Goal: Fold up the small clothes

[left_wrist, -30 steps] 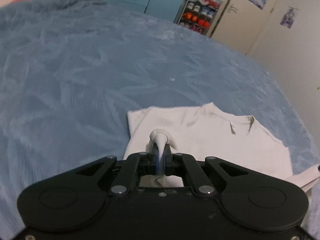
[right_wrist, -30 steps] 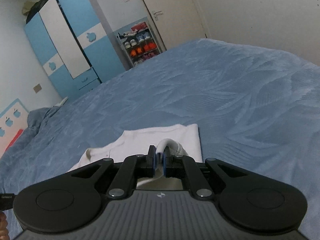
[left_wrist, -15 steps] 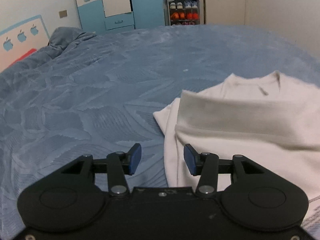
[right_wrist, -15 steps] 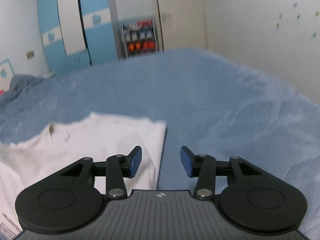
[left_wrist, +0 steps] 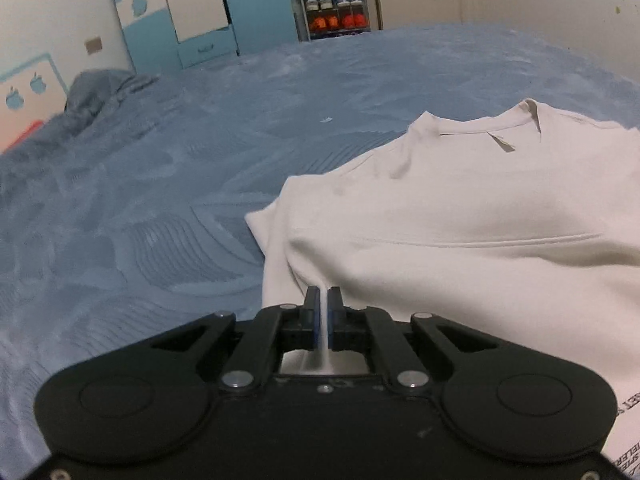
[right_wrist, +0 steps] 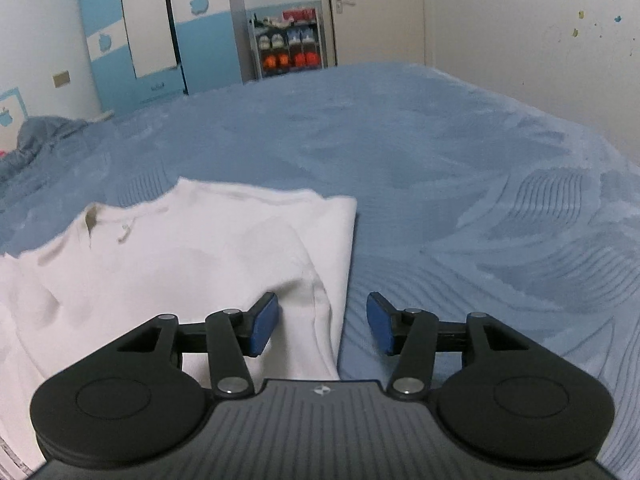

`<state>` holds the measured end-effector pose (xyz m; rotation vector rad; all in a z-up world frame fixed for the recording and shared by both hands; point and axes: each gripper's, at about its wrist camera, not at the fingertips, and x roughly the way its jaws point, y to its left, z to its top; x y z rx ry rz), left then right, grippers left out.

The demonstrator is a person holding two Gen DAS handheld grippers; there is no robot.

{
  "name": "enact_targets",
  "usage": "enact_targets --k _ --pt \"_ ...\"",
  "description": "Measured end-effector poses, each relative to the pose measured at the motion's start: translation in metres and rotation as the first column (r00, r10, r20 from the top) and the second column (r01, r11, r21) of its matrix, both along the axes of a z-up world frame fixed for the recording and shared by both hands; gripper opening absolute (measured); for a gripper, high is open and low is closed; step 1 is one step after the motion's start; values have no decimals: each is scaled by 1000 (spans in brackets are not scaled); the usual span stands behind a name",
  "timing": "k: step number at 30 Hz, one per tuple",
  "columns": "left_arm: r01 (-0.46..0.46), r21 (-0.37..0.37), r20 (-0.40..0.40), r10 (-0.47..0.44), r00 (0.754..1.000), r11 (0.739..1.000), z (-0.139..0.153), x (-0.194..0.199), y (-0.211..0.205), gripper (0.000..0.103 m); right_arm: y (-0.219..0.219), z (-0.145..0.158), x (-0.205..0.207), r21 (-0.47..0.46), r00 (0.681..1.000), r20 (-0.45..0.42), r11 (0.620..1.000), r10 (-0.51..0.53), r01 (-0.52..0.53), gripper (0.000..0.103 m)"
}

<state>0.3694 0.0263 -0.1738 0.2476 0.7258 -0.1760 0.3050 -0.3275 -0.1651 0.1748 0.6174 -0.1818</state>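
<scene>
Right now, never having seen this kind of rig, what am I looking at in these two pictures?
A person holds a two-finger gripper in each hand; a fisheye camera on each looks forward along its fingers. The black shapes at the bottom are the grippers. In the left view, the left gripper has its jaws shut on a pinch of the white T-shirt, which lies on the blue bedspread. In the right view, the right gripper has its jaws open, empty, straddling the shirt's edge. Behind stand a wardrobe and a shoe rack.

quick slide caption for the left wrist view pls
Left hand-held gripper shut on a pinch of the white cotton t-shirt lying on the blue textured bedspread.
</scene>
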Motion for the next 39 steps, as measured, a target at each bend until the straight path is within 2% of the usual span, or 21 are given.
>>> enact_targets --k 2,3,5,8,9,10,11,12,14,16,19,21,24,27,29,31,36,38,39 --pt "7 -2 5 -7 1000 1000 4 -1 0 26 -3 5 1 12 999 34 1000 21 -21 61" --pt "4 -6 16 -4 1000 1000 6 -1 0 45 -3 7 0 14 999 48 1000 25 -26 63" --pt "-4 -38 28 5 1000 999 7 3 4 45 -3 7 7 27 997 61 999 39 -41 70" --pt "-10 -89 -12 9 1000 996 2 15 6 43 2 0 24 48 997 16 996 70 -71 70" --pt "-10 -94 -17 8 1000 996 -1 18 5 37 5 -4 30 46 996 -3 995 87 -86 66" --pt "-6 -90 -20 4 1000 996 -4 19 2 19 9 -7 36 28 996 -25 996 87 -86 45" --pt "-7 -78 -20 5 1000 997 -6 19 0 4 15 -11 41 -21 996 -48 997 69 -70 30" --pt "-28 -44 -16 28 999 999 -7 20 -3 1 19 -11 40 -54 998 -34 997 58 -59 10" --pt "-58 -66 -6 58 998 996 -1 19 -1 0 27 -5 28 -85 997 53 995 47 -43 9" --pt "-96 -126 47 102 994 987 12 12 6 0 36 6 13 -142 992 127 990 24 -6 8" --pt "-148 -166 114 168 979 975 27 1 12 0 46 19 -1 -193 974 228 979 -18 63 8" --pt "-172 -140 159 193 968 975 29 -5 8 0 49 22 0 -219 964 262 972 -32 92 8" --pt "-208 -121 220 230 948 971 29 -11 4 1 47 19 14 -233 966 252 966 -51 112 8" --pt "-265 -150 201 292 935 953 19 -7 8 2 44 4 29 -220 974 215 969 -65 113 8" --pt "-277 -128 191 298 935 952 5 -1 6 3 47 -10 37 -249 979 195 962 -64 113 8" --pt "-278 -76 178 287 941 958 -11 4 1 3 51 -23 43 -256 983 171 961 -64 107 9" --pt "-273 19 168 266 949 962 -41 11 -15 3 36 -40 52 -165 992 104 983 -69 86 13" --pt "-283 59 181 269 946 957 -44 13 -19 10 30 -38 54 -132 994 84 987 -76 87 18" --pt "-294 80 188 275 943 952 -45 14 -20 23 29 -36 53 -126 994 77 988 -82 91 22"
